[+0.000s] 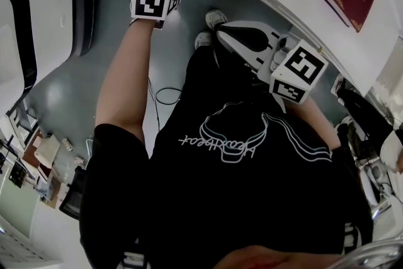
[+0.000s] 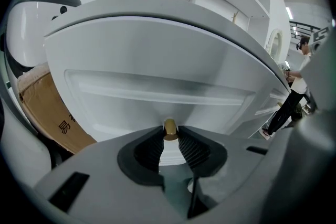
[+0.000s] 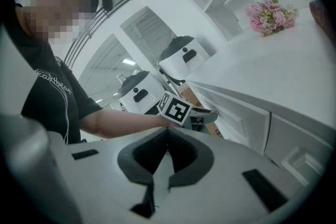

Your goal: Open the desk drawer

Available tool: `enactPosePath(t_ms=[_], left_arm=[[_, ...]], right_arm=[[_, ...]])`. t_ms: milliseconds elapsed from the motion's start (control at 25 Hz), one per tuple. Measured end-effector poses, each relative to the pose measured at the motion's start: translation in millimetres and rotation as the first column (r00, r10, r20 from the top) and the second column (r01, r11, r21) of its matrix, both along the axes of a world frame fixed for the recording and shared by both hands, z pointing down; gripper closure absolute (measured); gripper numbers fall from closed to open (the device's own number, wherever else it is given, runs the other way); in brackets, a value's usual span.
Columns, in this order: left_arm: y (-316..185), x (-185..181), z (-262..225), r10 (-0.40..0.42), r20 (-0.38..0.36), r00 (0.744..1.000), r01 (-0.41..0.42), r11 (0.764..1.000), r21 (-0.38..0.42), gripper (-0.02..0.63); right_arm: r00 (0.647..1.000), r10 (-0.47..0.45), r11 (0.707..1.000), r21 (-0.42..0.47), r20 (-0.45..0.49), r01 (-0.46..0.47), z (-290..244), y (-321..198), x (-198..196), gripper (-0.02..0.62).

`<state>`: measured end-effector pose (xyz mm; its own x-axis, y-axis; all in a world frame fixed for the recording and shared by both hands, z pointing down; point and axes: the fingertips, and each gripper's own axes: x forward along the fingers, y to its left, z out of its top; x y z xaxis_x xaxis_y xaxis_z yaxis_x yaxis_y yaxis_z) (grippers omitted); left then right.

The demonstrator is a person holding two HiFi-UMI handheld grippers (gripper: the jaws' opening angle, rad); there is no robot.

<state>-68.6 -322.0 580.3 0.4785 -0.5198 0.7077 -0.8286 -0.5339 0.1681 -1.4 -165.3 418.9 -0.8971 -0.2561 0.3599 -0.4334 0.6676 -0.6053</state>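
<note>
At the drawer (image 2: 157, 92), left tool (image 2: 169, 138) is pinching knob (image 2: 170, 128) by tips only; a pull may slip off. Right tool (image 3: 167, 131) idling, jaws together, empty.

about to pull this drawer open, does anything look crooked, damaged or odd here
Nothing stands out. The drawer front looks intact and closed, its brass knob sits centred between the jaws of the left gripper, and nothing is spilled or askew nearby.
</note>
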Motion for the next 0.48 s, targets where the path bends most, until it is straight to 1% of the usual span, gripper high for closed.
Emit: enactPosePath(t_ms=[480], left_arm=[[8.0,-4.3,-0.7,-0.004,0.005,1.0,0.004,1.0,0.0,0.515]], right_arm=[[1.0,-0.004,1.0,0.003,0.007,0.004,-2.5,4.4,-3.9,0.589]])
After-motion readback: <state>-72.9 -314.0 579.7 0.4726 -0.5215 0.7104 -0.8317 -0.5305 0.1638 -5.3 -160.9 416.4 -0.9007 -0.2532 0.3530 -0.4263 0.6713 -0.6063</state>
